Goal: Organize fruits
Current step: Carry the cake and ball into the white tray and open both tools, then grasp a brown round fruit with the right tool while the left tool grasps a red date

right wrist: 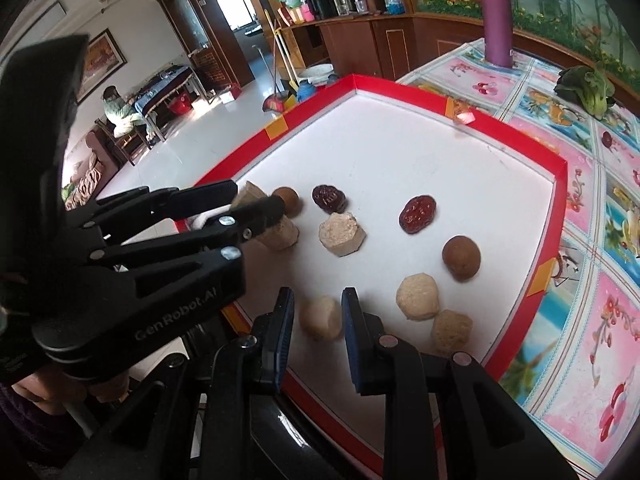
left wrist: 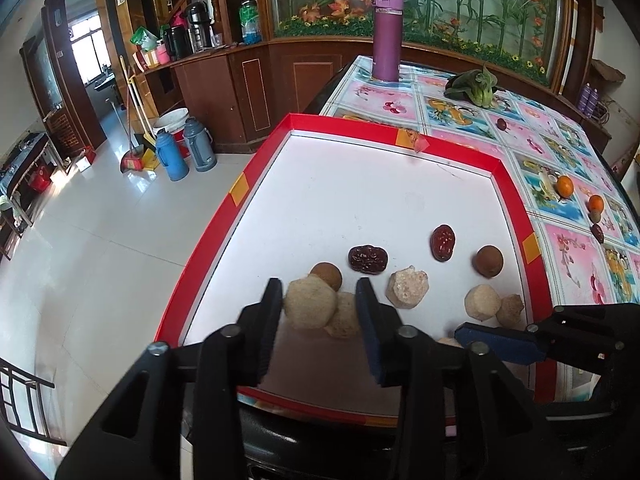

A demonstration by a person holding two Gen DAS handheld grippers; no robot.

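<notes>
A red-rimmed white tray [left wrist: 516, 196] [right wrist: 560, 184] holds several pale beige chunks, two dark red dates [left wrist: 367, 259] [left wrist: 443, 243] and two brown round fruits [left wrist: 488, 261] [left wrist: 327, 275]. My left gripper [left wrist: 320, 296] [right wrist: 240, 198] is open over the tray's near left corner. One pale chunk [left wrist: 310, 306] [right wrist: 250, 192] sits between its fingers, touching the left finger. My right gripper [right wrist: 317, 308] is open low over the tray's near edge. Its blue pads [left wrist: 496, 344] stand close on either side of another pale chunk [right wrist: 320, 322] that rests on the tray.
On the patterned tablecloth right of the tray lie two oranges [left wrist: 565, 186] [left wrist: 596, 203], loose dates [left wrist: 597, 233] [left wrist: 501, 124], a green vegetable [left wrist: 474, 86] [right wrist: 588, 88] and a purple bottle [left wrist: 387, 36] [right wrist: 498, 12]. The table edge drops to the floor on the left. A person [right wrist: 120, 110] sits far back.
</notes>
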